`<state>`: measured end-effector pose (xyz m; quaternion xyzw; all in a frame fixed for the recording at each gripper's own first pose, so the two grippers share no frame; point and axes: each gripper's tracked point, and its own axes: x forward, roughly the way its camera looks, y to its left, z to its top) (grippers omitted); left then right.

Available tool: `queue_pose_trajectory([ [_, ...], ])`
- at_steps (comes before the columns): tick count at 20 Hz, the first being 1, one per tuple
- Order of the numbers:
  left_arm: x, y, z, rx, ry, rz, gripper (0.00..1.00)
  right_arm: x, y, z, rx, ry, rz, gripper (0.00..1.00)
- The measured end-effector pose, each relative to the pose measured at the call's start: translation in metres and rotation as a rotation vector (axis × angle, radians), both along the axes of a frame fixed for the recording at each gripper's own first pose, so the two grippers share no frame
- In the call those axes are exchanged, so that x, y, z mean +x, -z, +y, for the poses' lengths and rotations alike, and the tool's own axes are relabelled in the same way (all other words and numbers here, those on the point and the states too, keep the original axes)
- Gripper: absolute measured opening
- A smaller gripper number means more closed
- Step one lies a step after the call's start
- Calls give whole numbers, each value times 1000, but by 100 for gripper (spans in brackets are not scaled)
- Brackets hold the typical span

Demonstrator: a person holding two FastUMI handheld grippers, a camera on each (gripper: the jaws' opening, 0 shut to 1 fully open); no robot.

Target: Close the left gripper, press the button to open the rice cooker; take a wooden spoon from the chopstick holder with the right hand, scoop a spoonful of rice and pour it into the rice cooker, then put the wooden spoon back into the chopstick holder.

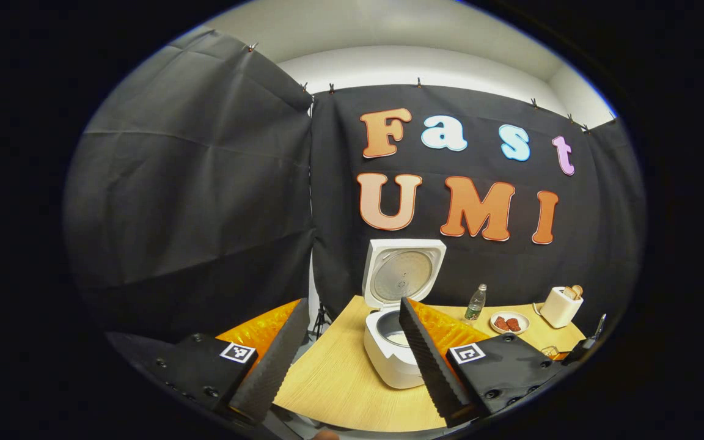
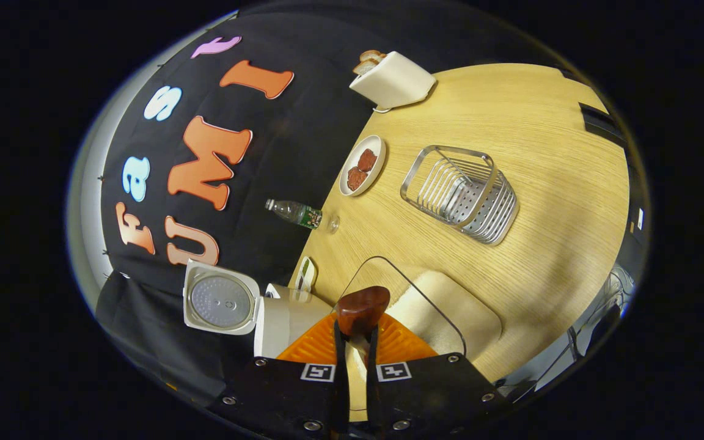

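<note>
The wooden spoon point(image 2: 361, 310) was clamped between both fingers of the right claw point(image 2: 355, 342), its bowl projecting just ahead of the fingertips. A clear container of rice point(image 2: 443, 305) lay directly beyond the spoon, probably positioned for scooping. The rice cooker point(image 2: 278, 324) stood to the claw's left with its lid point(image 2: 220, 304) raised. The wire holder point(image 2: 462, 195) stood farther ahead on the table point(image 2: 560, 171). The left claw point(image 1: 352, 354) was released, fingers apart, facing the rice cooker.
</note>
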<state>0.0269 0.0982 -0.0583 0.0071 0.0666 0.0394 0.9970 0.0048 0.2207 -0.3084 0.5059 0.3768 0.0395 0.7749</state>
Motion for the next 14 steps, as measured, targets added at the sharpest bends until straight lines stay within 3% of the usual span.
queue_pose_trajectory([
  [6,5,-8,-8,7,12,-17,100,2,-23,-13,126,59,35,10],
  [14,8,-10,-9,7,18,-19,99,15,-63,-21,196,104,22,10],
])
